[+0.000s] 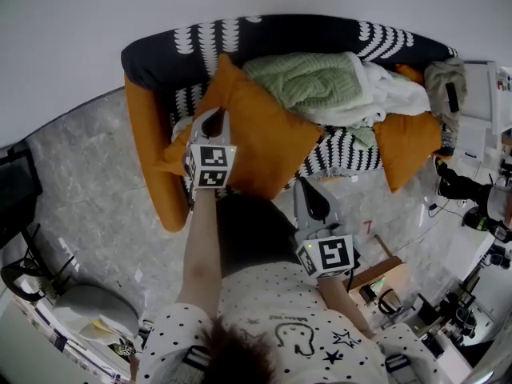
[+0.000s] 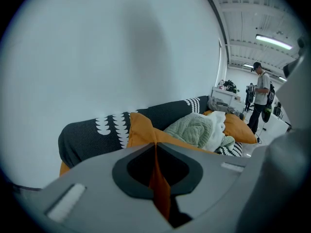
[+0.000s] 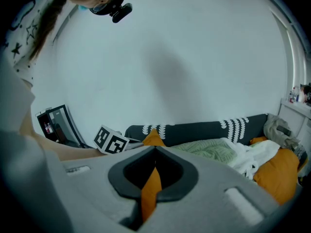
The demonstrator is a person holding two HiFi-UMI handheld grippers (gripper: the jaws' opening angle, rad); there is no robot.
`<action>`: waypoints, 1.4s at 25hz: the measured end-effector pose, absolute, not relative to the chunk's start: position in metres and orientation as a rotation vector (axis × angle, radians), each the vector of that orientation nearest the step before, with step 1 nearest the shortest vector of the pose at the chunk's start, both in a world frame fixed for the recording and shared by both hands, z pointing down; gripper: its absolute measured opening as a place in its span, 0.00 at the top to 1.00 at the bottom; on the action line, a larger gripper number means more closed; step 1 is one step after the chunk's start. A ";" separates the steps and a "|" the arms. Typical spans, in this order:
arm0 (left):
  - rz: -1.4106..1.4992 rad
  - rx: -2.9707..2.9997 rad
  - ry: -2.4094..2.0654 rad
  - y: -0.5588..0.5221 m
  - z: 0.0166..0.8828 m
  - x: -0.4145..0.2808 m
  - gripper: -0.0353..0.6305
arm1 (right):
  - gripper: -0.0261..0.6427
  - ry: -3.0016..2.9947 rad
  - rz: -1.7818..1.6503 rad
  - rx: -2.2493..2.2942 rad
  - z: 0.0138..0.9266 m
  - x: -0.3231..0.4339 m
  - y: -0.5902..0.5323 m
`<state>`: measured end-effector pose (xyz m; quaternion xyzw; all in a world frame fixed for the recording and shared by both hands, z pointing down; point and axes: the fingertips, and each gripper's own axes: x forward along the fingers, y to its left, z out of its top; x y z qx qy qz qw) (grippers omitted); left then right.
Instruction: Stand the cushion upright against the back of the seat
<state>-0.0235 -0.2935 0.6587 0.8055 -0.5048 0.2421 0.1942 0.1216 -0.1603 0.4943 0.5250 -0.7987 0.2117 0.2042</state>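
Observation:
A large orange cushion [image 1: 260,138] is tilted up on the black-and-white patterned sofa, its top corner against the sofa back [image 1: 280,37]. My left gripper [image 1: 214,122] is shut on the cushion's left edge. In the left gripper view a strip of orange fabric [image 2: 159,188] is pinched between the closed jaws of this gripper [image 2: 155,147]. My right gripper [image 1: 309,186] is shut on the cushion's near lower edge. The right gripper view also shows orange fabric [image 3: 148,198] clamped in that gripper [image 3: 154,154], with the cushion's corner [image 3: 153,139] behind.
A green knitted blanket [image 1: 308,78] and a white throw [image 1: 392,94] lie piled on the seat just right of the cushion. A second orange cushion [image 1: 408,146] sits at the sofa's right end, an orange armrest [image 1: 148,150] at its left. A person [image 2: 260,98] stands far off.

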 end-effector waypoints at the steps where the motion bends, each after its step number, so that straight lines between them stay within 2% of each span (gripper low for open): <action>1: 0.675 2.258 -1.419 -0.292 0.656 -0.025 0.93 | 0.96 -2.230 0.587 1.465 0.493 0.121 -0.161; 21: 0.676 2.437 -1.533 -0.321 0.584 -0.047 0.93 | 0.96 -2.280 0.570 1.504 0.476 0.118 -0.161; 35: 0.788 2.676 -1.537 -0.370 0.525 -0.059 0.93 | 0.96 -2.297 0.531 1.520 0.465 0.121 -0.167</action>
